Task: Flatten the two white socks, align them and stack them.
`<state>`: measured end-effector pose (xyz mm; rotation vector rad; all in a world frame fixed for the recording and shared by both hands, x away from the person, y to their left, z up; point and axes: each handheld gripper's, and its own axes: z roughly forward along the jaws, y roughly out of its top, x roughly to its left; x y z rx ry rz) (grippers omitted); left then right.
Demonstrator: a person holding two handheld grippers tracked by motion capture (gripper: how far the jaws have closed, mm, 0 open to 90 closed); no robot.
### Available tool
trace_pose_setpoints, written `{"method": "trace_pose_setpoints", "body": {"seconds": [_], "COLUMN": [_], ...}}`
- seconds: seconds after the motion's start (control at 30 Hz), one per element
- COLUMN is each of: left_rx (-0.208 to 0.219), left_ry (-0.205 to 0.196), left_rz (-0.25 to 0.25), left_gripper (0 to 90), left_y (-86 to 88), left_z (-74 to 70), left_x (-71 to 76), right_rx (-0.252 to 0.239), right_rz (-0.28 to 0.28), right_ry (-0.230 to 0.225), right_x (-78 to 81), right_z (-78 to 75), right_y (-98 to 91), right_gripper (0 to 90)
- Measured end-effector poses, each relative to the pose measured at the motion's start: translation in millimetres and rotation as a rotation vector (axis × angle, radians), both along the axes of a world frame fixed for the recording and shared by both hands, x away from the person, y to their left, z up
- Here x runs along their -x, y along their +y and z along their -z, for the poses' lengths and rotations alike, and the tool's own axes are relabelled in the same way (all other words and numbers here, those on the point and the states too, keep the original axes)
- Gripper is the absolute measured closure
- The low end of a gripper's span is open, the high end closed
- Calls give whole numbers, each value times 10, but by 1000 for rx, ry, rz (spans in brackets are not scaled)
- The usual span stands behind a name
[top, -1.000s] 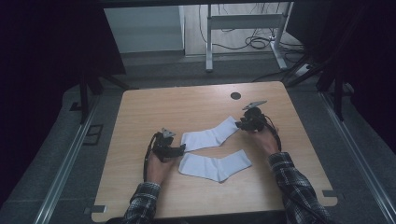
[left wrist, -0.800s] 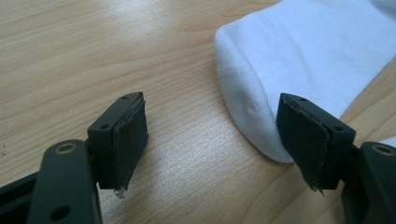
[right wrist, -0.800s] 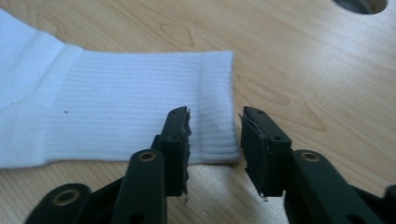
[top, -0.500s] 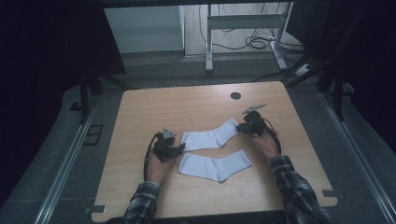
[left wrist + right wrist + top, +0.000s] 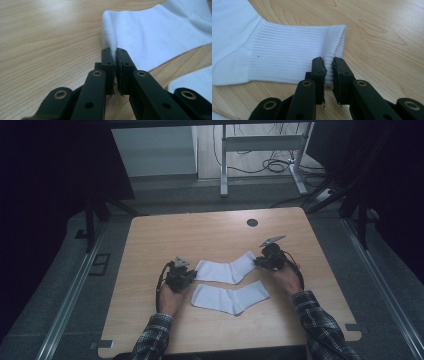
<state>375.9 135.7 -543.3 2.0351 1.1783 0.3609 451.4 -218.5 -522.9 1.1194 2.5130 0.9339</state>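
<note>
Both grippers have just been closing: the left gripper (image 5: 189,276) is pinching the far sock's (image 5: 226,271) toe, the right gripper (image 5: 260,262) its cuff; lifting is yet to come, the near sock (image 5: 231,297) waiting untouched.

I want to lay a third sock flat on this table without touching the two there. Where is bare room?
The widest bare patch lies between the far sock and the table's far edge, short of the round hole. The near strip below the near sock is narrower, flanked by both forearms. The middle is crowded: left gripper, right gripper.
</note>
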Motion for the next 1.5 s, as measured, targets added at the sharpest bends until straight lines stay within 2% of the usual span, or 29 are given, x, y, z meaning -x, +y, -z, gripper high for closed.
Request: {"method": "trace_pose_setpoints", "body": {"seconds": [0.17, 0.3, 0.43, 0.57, 1.07, 1.5], "left_rx": [-2, 0, 31, 58, 125, 135], "left_ry": [-12, -33, -50, -65, -102, -113], "left_rz": [8, 16, 11, 14, 30, 47], "left_gripper": [860, 860, 860, 860, 860, 860], "left_y": [-41, -58, -39, -17, 36, 90], "left_z": [-16, -83, -165, -238, -433, -524], "left_x": [9, 43, 82, 117, 282, 518], "right_rx": [-14, -27, -55, -61, -127, -151], "right_rz": [2, 2, 2, -2, 4, -28], "right_ry": [-15, -28, -51, -73, -107, -128], "right_x": [55, 109, 187, 278, 526, 822], "right_z": [-49, -100, -184, -248, -398, -468], "right_y": [-36, -69, -103, -128, -275, -274], "right_gripper": [791, 792, 793, 794, 793, 792]}}
